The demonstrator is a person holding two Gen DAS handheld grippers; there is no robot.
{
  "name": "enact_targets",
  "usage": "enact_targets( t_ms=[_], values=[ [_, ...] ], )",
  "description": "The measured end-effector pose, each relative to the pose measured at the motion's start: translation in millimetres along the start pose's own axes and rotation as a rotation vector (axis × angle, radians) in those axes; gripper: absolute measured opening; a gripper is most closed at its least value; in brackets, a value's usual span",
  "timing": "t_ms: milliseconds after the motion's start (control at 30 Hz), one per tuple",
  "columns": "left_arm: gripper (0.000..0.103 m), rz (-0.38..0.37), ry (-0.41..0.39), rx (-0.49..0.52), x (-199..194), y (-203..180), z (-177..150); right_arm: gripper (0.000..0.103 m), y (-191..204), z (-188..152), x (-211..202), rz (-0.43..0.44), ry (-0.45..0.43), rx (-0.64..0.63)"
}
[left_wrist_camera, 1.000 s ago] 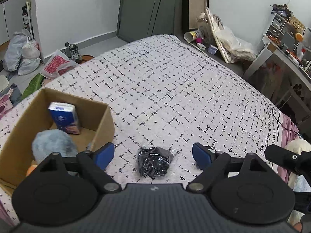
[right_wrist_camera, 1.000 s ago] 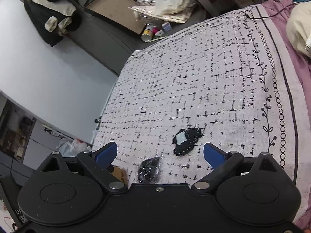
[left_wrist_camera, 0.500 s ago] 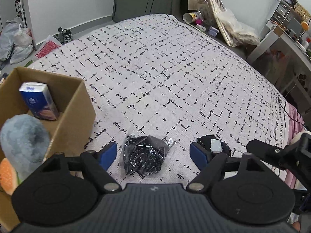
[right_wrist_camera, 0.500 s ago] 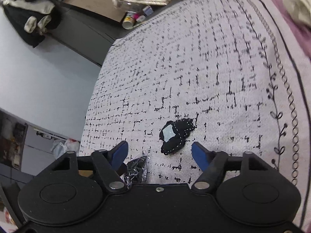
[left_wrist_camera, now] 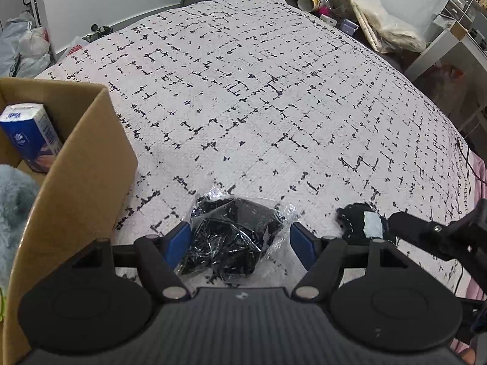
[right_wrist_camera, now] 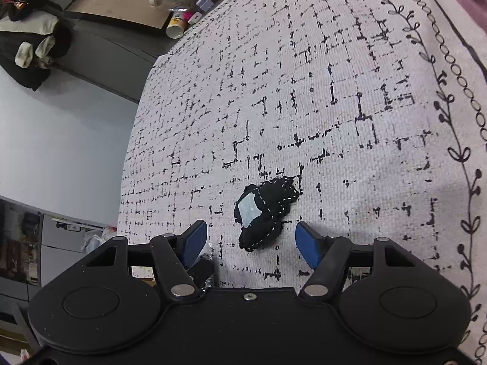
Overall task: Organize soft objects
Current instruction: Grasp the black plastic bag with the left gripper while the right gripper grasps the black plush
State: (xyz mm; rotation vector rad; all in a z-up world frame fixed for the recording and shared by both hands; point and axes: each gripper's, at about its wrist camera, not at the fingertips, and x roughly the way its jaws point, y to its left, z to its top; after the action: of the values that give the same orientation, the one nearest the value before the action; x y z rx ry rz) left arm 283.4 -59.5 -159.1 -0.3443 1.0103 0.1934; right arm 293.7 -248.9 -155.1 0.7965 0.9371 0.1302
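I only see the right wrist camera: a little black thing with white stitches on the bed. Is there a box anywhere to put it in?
Observer: Yes. A cardboard box sits on the bed, to the left of the left hand-held gripper.
Operator: Is anything in it?
Observer: A blue tissue pack stands inside, next to a grey fluffy toy.
Operator: What is the left one doing?
Observer: It is open, with one finger on each side of a clear bag of black pieces.
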Motion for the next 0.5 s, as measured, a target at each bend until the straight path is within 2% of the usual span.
enact_targets(
  t_ms=[267,367,400,433,500],
  values=[
    [0.07,0.005,-0.005,0.002,8.6,2.7,5.8,0.06,7.3,-3.0,17.9,-0.012,-0.011,-0.023],
    [0.066,0.008,-0.006,0.018,10.4,2.8,5.4,0.057,11.5,-5.1,23.4,-0.019,-0.013,-0.048],
    [0.057,0.015,-0.009,0.032,10.3,1.9,5.1,0.056,12.5,-5.2,25.4,-0.02,-0.014,-0.054],
    [0.049,0.026,-0.013,0.051,9.9,0.6,4.8,0.05,12.8,-5.3,26.2,-0.024,-0.016,-0.058],
    [0.045,0.025,-0.013,0.07,8.8,0.3,5.0,0.031,12.9,-5.0,27.6,-0.038,-0.019,-0.062]
  ],
)
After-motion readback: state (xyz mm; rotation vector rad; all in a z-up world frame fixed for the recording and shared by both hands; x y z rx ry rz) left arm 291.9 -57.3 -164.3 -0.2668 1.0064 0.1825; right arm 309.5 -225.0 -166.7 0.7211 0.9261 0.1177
